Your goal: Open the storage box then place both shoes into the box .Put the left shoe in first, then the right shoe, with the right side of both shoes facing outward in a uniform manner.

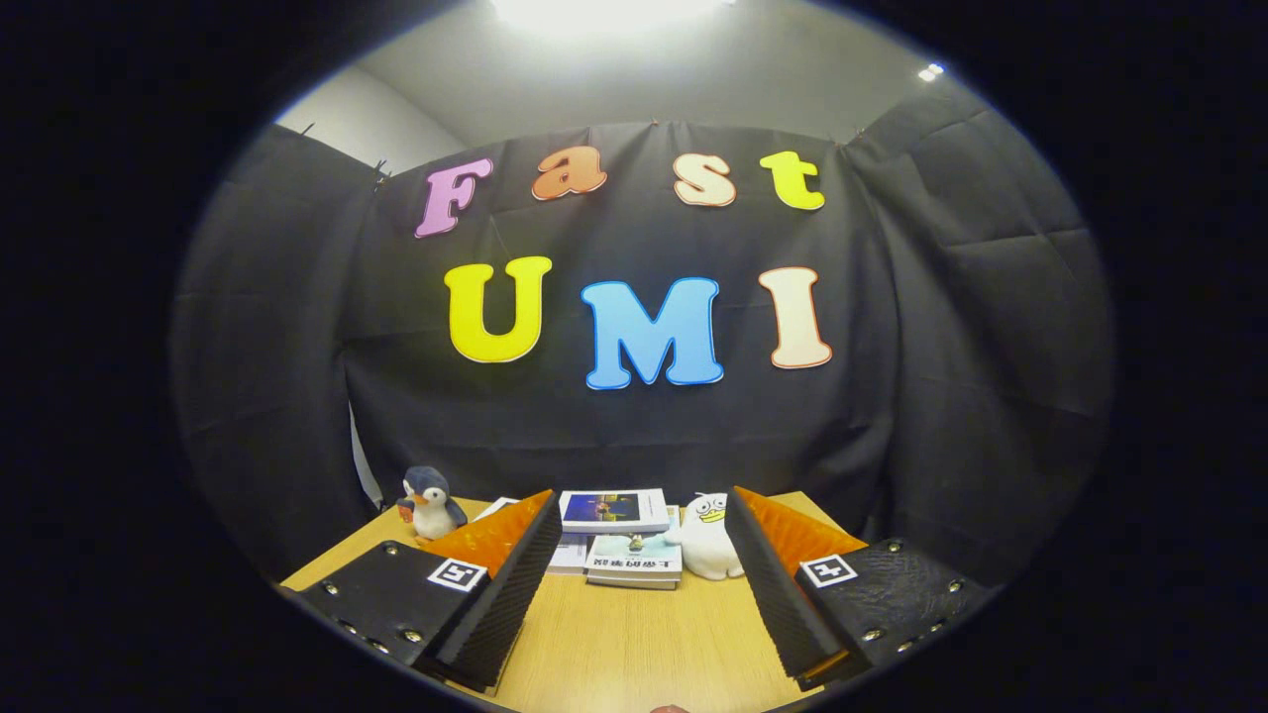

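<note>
Gripper (pixel 639 495): wide open, holding nothing, with bare tabletop between the two fingers. Held low and about level over a light wooden table (pixel 634 644), pointing across it toward the back.

Just beyond the fingertips, between them: a small pile of books (pixel 632 564), lying flat, with one more book (pixel 614 510) propped behind. Touching the pile on the right-hand side: a white stuffed duck (pixel 708 543), upright and partly hidden by the right finger. Farther back past the left finger, well apart from the duck: a stuffed penguin (pixel 431 503), standing near the table's far corner. Behind everything: the black cloth wall (pixel 634 426).

Storage box and shoes: whereabouts not to be told from this angle, possibly lower down or off to one side.

Step in hand: not settled here. Fits an open gripper on its way to the lid just as well as one resting after both shoes have been stowed.

Next move, as a judgement: calls first for getting the box and shoes in sight, to read whether the lid is up and which way the shoes face. Calls also for care near the books and toys, all close to the fingertips.
</note>
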Motion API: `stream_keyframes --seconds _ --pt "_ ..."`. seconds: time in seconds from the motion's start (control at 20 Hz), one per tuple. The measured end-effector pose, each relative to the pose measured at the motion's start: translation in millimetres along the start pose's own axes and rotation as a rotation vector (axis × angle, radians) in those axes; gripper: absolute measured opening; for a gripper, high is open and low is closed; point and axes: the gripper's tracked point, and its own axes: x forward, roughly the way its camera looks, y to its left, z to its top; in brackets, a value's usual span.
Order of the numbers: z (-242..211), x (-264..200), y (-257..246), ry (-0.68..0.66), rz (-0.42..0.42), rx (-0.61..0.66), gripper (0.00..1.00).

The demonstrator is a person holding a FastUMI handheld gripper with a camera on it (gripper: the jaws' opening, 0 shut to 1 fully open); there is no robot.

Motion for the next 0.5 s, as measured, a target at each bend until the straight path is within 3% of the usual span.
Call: stream_keyframes --seconds 0.5 --pt "34.1 4.0 -18.8 -0.099 -0.064 0.045 0.99"
